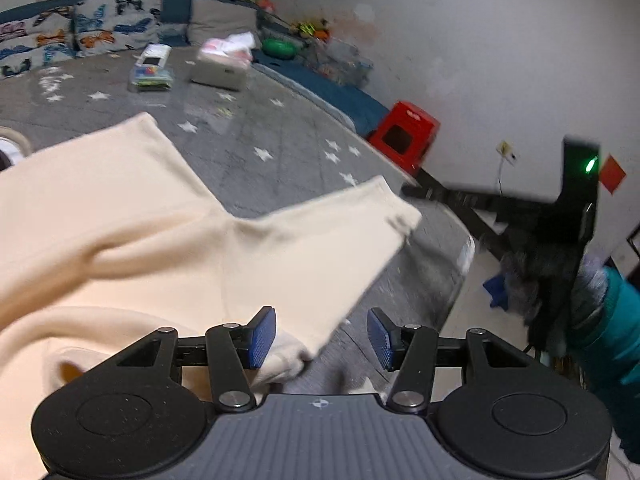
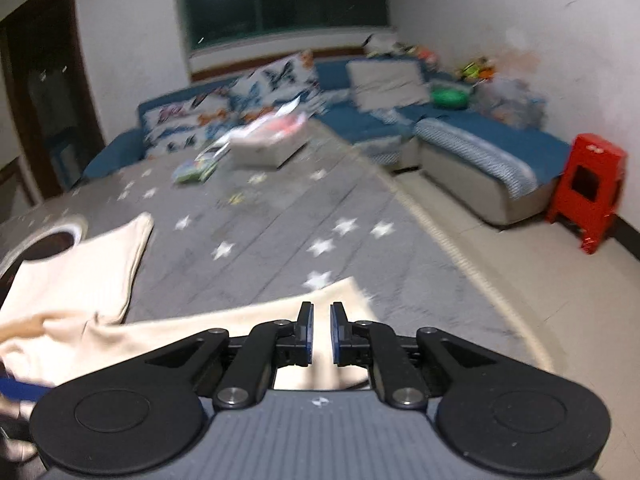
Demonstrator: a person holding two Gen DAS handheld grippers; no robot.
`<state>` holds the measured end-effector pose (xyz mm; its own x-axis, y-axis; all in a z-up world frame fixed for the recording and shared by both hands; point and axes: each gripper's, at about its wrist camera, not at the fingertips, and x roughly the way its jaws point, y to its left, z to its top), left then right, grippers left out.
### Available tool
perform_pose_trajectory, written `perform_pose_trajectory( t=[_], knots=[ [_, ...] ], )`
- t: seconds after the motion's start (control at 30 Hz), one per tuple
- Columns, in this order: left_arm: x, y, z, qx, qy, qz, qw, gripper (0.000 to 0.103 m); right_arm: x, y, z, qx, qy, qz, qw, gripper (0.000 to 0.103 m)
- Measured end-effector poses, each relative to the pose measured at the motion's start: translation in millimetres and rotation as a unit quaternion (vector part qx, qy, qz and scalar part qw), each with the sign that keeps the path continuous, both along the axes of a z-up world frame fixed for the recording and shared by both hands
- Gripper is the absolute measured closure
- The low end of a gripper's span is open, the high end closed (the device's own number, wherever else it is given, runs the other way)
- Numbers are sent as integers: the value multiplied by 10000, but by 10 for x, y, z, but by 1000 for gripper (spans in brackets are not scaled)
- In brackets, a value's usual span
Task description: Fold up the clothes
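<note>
Left claw [image 1: 321, 336] wide, right claw [image 2: 320, 332] narrow, empty; one cream garment [image 1: 120, 216].

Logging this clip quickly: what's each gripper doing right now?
Left gripper: open, jaws wide apart over the cream garment, holding nothing.
Right gripper: jaws nearly closed with a narrow gap, above the garment's edge; no cloth visibly pinched.

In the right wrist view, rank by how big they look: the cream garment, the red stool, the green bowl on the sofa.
1. cream garment, largest by far, though it lies nearest the camera
2. red stool
3. green bowl, smallest, but also farthest away, so true sizes stay unsure
</note>
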<state>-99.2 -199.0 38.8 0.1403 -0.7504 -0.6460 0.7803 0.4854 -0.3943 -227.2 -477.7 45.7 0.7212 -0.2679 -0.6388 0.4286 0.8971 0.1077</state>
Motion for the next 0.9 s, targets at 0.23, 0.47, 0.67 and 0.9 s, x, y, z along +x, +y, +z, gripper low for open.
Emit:
perform_pose_trajectory(
  t=[0.23, 0.47, 0.67, 0.9],
  knots=[
    [460, 603, 265, -35, -417, 1364, 9898, 47, 321, 125, 0, 6, 109, 475, 9988, 90],
    [1013, 1174, 239, 710, -947, 2829, 9518, 47, 916, 410, 105, 118, 80, 1324, 9911, 89],
    [1492, 1432, 68, 1118, -878, 3429, 9286, 43, 1439, 656, 91, 312, 136, 1816, 9828, 80],
    [1783, 1376, -136, 1345, -728, 3299, 9316, 44, 1869, 819, 18, 490, 200, 2016, 9780, 80]
  ],
)
